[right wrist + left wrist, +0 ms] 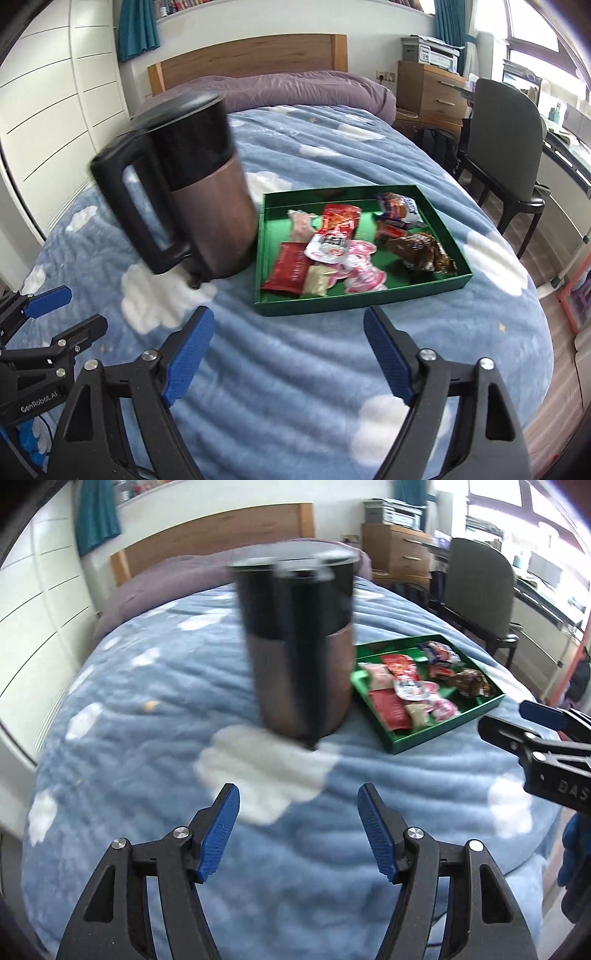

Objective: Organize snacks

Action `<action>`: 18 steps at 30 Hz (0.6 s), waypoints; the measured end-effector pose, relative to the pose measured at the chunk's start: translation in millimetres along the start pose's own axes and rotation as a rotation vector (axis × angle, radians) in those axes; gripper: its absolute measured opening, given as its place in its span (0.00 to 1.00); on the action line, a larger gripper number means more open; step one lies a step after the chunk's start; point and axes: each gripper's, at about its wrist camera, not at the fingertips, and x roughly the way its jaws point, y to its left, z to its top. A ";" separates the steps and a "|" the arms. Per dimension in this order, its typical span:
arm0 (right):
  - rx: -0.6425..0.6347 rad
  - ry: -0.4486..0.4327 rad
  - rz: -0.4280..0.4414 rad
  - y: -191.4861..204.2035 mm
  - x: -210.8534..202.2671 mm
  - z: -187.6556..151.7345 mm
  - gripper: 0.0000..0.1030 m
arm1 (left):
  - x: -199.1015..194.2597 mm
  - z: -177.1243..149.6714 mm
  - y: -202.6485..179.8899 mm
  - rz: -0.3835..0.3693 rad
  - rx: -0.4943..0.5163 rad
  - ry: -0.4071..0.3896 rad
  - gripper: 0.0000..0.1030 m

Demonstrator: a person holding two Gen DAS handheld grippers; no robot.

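Observation:
A green tray (pixel 369 301) lies on the bed with several snack packets in it: a red packet (pixel 291 271), a white pouch (pixel 328 248), pink sweets (pixel 364 271) and a brown wrapped snack (pixel 421 251). The tray also shows in the left wrist view (pixel 436 734). A black and brown kettle (pixel 207 206) stands tilted just left of the tray, its handle toward the left; it is blurred in the left wrist view (pixel 299 642). My left gripper (pixel 297 830) is open and empty, in front of the kettle. My right gripper (pixel 288 354) is open and empty, in front of the tray.
The bed has a blue blanket with white clouds (pixel 332 387) and a purple duvet (pixel 280 92) at the head. A grey chair (pixel 506 140), a wooden drawer unit (pixel 428 92) and a desk stand to the right. White cupboards (pixel 55 110) line the left.

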 end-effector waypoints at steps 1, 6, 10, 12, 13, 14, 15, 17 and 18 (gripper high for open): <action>-0.005 -0.004 0.004 8.8 -3.2 -2.6 1.00 | -5.3 -5.5 9.6 0.003 -0.016 -0.006 0.60; -0.019 -0.039 0.006 42.0 -22.8 -17.7 1.00 | -24.8 -23.4 34.9 0.030 -0.042 -0.046 0.63; -0.018 -0.070 -0.012 54.3 -32.4 -23.3 1.00 | -38.6 -30.8 51.3 0.033 -0.069 -0.078 0.63; -0.018 -0.074 -0.020 59.4 -36.2 -26.0 1.00 | -42.4 -33.6 56.3 0.036 -0.075 -0.088 0.63; -0.020 -0.079 -0.026 60.5 -37.9 -26.8 1.00 | -44.3 -35.0 59.0 0.036 -0.077 -0.091 0.63; -0.021 -0.084 -0.032 62.2 -39.1 -27.3 1.00 | -45.7 -36.0 61.4 0.036 -0.080 -0.094 0.63; -0.022 -0.089 -0.040 63.7 -40.7 -28.4 1.00 | -47.5 -37.2 64.1 0.037 -0.084 -0.098 0.63; -0.027 -0.093 -0.050 65.7 -42.2 -29.9 1.00 | -50.1 -39.4 69.1 0.034 -0.094 -0.102 0.63; -0.033 -0.096 -0.058 67.2 -43.1 -31.3 1.00 | -50.6 -40.1 70.5 0.032 -0.098 -0.102 0.63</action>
